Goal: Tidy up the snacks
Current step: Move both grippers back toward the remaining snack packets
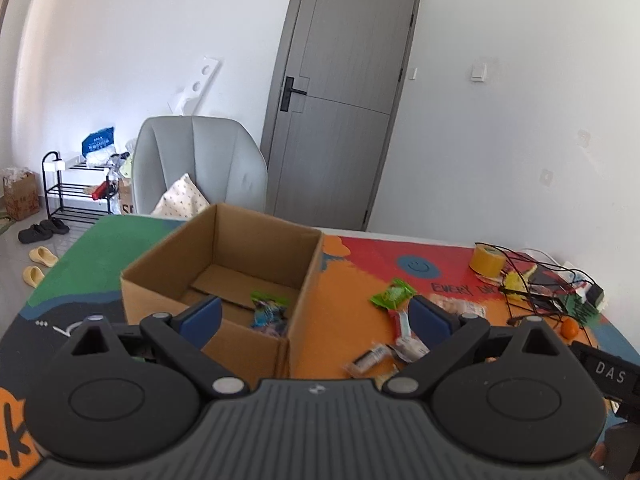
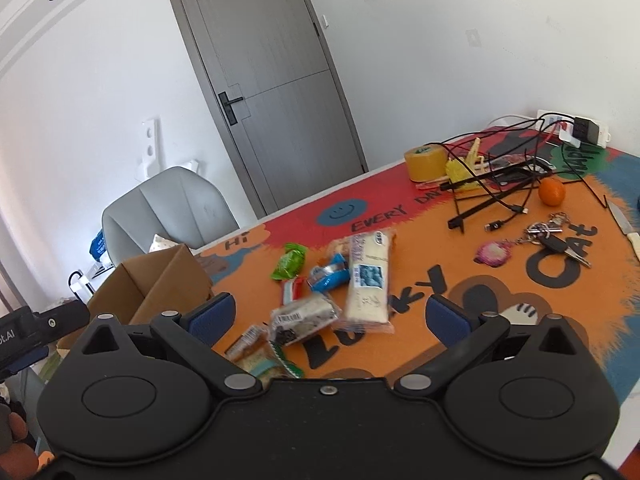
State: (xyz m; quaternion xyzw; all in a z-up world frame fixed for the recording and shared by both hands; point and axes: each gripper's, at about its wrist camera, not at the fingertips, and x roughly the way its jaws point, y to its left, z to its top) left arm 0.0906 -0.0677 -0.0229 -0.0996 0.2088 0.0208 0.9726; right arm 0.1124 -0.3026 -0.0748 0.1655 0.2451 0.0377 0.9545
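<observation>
An open cardboard box (image 1: 304, 276) stands on the colourful table mat, with one blue-green snack packet (image 1: 269, 312) lying inside. My left gripper (image 1: 316, 316) hovers open over the box's near right corner, holding nothing. Several snack packets lie loose on the orange mat: a green packet (image 2: 290, 266), a blue one (image 2: 330, 276), a long white bar (image 2: 368, 280) and a dark cookie pack (image 2: 304, 318). My right gripper (image 2: 332, 314) is open just above these packets, empty. The box (image 2: 156, 284) is to its left.
A yellow tape roll (image 2: 425, 162), tangled black cables (image 2: 500, 184), an orange (image 2: 552, 192), keys (image 2: 548, 238) and a knife (image 2: 624, 224) lie at the table's right. A power strip (image 2: 576, 130) sits by the wall. A grey chair (image 1: 200, 168) stands behind the table.
</observation>
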